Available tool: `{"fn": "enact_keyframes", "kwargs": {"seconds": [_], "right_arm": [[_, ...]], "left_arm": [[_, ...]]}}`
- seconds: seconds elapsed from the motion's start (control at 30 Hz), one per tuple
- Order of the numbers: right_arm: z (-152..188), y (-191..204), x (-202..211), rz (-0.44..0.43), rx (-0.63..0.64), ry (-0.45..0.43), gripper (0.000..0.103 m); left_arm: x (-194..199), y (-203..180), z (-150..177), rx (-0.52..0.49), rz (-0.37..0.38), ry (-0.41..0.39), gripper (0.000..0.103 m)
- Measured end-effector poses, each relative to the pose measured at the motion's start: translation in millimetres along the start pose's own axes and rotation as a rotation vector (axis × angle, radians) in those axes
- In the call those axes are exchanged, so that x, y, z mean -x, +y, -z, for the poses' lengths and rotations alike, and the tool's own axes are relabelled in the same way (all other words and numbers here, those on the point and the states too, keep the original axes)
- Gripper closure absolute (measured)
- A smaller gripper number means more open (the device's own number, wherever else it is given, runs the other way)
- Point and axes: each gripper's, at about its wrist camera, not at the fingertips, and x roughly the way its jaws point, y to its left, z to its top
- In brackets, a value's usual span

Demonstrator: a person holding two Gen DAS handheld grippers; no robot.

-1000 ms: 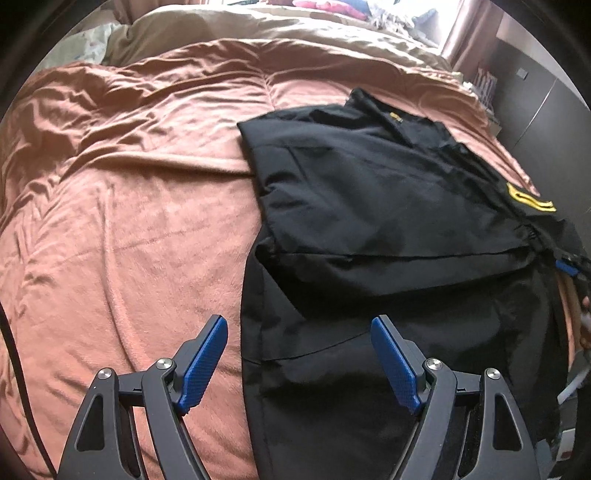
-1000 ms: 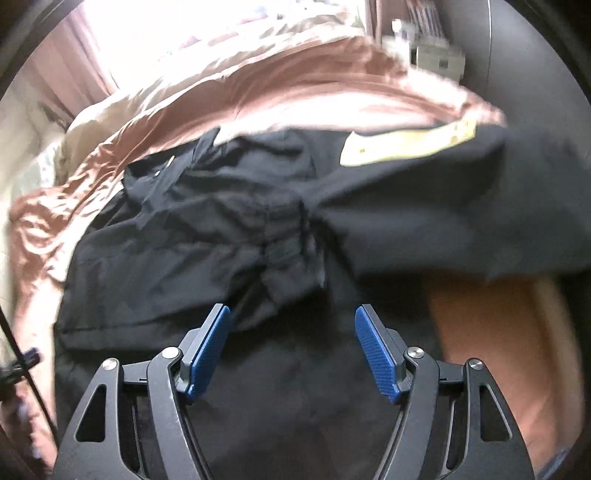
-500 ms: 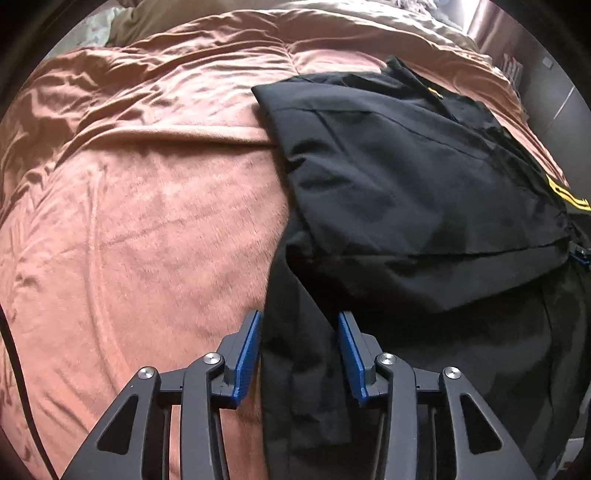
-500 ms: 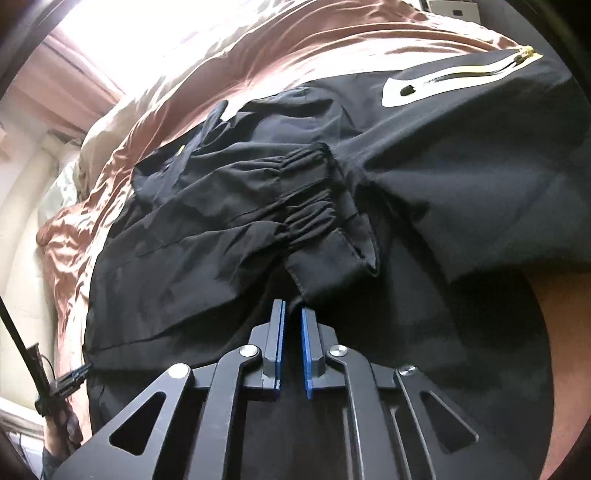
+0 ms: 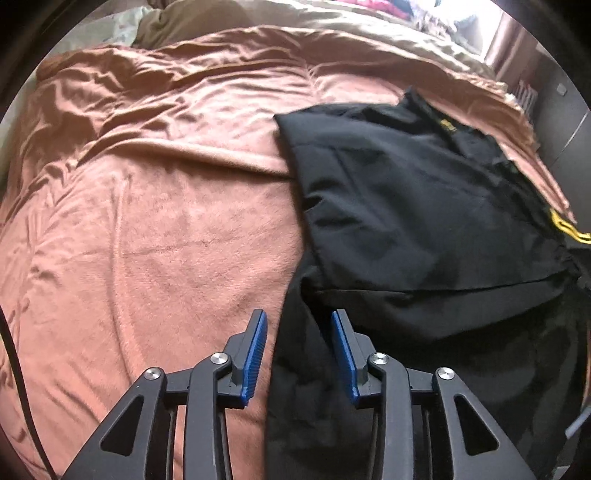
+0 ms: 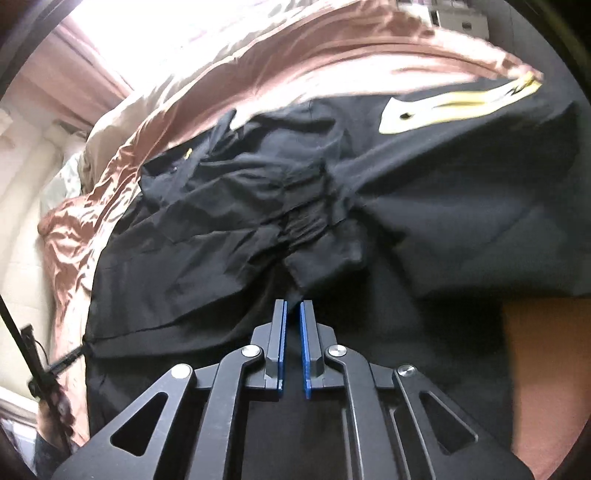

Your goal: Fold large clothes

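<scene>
A large black jacket [image 5: 424, 221] with yellow trim lies on a brown bedspread [image 5: 166, 221], its sleeves folded over the body. My left gripper [image 5: 298, 332] is part open, its blue pads straddling the jacket's left bottom edge without clamping it. In the right wrist view the jacket [image 6: 221, 240] fills the middle, with a yellow-white zip pocket [image 6: 454, 105] at the upper right. My right gripper [image 6: 292, 314] is shut on the jacket's fabric just below a gathered cuff [image 6: 317, 236].
Beige bedding [image 5: 332, 29] and pillows lie at the bed's far end. A dark cabinet [image 5: 569, 122] stands to the right of the bed. A bright window with pink curtains [image 6: 92, 92] shows at the upper left of the right wrist view.
Both grippers closed in from wide open. The right one shut on the jacket fabric and stayed shut. The left one narrowed around the jacket's bottom edge, then opened slightly wider.
</scene>
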Motion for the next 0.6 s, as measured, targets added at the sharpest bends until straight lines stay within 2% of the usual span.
{"fn": "enact_keyframes", "kwargs": {"seconds": [0.03, 0.07, 0.1, 0.13, 0.2, 0.37, 0.43, 0.6], "right_arm": [[1.3, -5.3, 11.6, 0.008, 0.001, -0.016, 0.09], [2.5, -7.8, 19.7, 0.01, -0.002, -0.029, 0.069], [4.7, -12.7, 30.8, 0.009, -0.009, -0.05, 0.042], [6.6, -18.0, 44.1, 0.007, -0.016, -0.079, 0.033], [10.7, -29.3, 68.9, 0.016, -0.032, -0.121, 0.03], [30.3, -69.1, 133.8, 0.037, -0.107, -0.25, 0.03], [39.3, -85.2, 149.6, 0.021, -0.148, -0.274, 0.03], [62.5, -134.4, 180.2, 0.043, -0.265, -0.314, 0.031]], "left_arm": [[5.9, -2.4, 0.9, -0.003, 0.004, -0.008, 0.057], [10.1, -5.0, 1.3, -0.006, 0.006, -0.016, 0.052], [15.0, -8.1, 2.0, -0.009, 0.009, -0.025, 0.047], [20.2, -11.2, 2.5, -0.01, 0.016, -0.033, 0.044], [27.8, -17.2, 2.9, -0.006, 0.03, -0.041, 0.04], [44.3, -35.6, 1.8, -0.005, 0.061, -0.062, 0.04], [49.9, -45.8, 1.3, -0.012, 0.071, -0.07, 0.038], [60.5, -73.8, 1.1, -0.042, 0.086, -0.089, 0.034]]}}
